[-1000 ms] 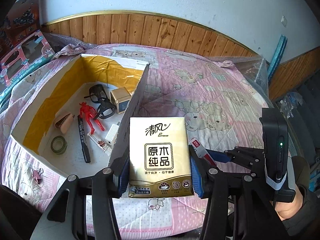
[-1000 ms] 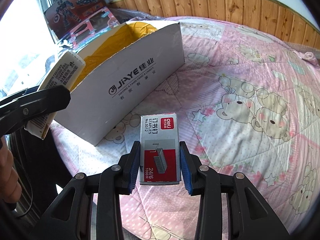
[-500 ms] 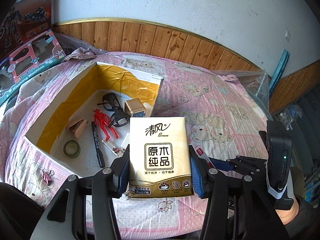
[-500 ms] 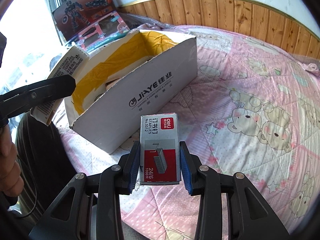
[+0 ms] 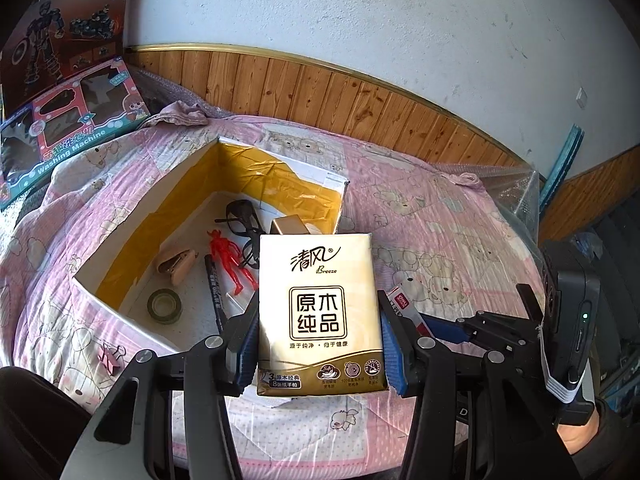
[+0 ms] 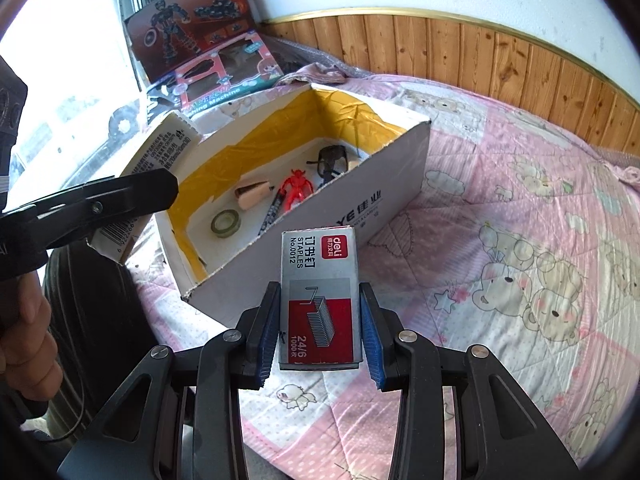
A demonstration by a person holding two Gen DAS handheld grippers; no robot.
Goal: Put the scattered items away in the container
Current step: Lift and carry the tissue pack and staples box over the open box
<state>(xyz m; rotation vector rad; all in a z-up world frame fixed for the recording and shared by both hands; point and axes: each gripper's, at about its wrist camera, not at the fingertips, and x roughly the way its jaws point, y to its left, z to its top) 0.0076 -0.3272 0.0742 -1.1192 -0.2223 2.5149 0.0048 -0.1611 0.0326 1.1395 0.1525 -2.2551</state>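
An open cardboard box sits on a pink bear-print quilt. Inside it, from left to right, lie a roll of tape, a beige stapler, a black marker, a red toy figure and dark glasses. The left gripper clasps a pack of tissues upright above the box's near corner. Right of the box, the right gripper squeezes a box of staples just above the quilt.
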